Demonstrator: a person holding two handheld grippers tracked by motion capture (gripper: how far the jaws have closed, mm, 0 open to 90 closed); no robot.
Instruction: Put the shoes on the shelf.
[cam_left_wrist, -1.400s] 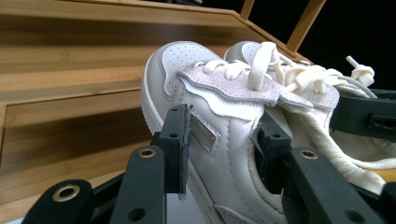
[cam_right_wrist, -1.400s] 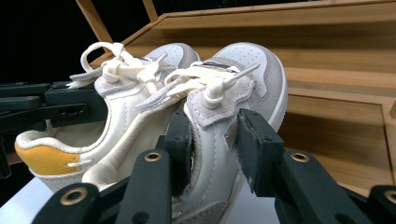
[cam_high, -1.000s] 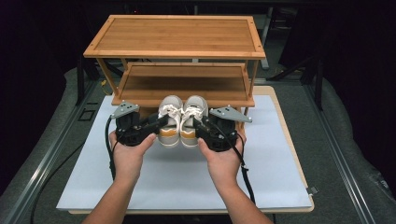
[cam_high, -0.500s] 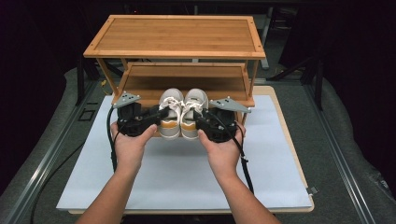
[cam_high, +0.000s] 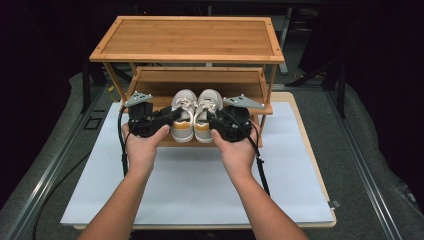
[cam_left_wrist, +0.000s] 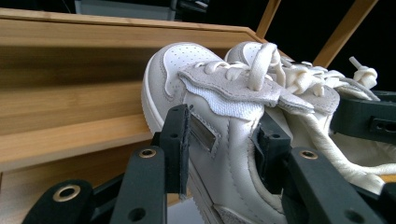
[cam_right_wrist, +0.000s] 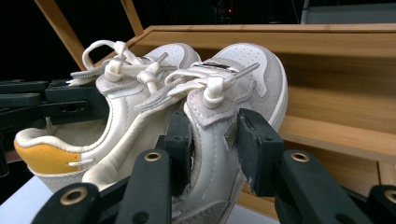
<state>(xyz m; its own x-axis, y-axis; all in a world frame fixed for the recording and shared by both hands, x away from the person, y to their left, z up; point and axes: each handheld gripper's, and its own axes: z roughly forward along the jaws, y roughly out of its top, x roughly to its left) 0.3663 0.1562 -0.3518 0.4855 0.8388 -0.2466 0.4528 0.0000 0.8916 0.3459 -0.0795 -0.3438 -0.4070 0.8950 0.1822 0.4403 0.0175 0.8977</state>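
Gripping one shoe in each tool, we hold a pair of pale sneakers side by side at the front lip of the lower shelf (cam_high: 150, 80) of a bamboo rack (cam_high: 190, 37). Our left tool (cam_high: 172, 116) has its jaws partly closed across the side wall of the left shoe (cam_high: 183, 120); in the left gripper view the pads (cam_left_wrist: 180, 140) press the leather on both flanks just below the laces. Our right tool (cam_high: 214, 119) clamps the right shoe (cam_high: 205, 119) the same way, and in the right gripper view its pads (cam_right_wrist: 254, 149) pinch the upper on either side of the tongue. Both shoes point toes toward the back of the rack, heels with orange tabs toward us, soles at about the height of the shelf's front edge; we cannot tell whether they rest on it or hang just over it. The two shoes touch along their inner sides. The rack stands at the far edge of the tabletop (cam_high: 315, 165), on a white sheet (cam_high: 195, 190) that covers most of it, roughly midway between the left and right edges. Our left hand (cam_high: 142, 145) and right hand (cam_high: 240, 150) sit over the sheet just in front of the rack.
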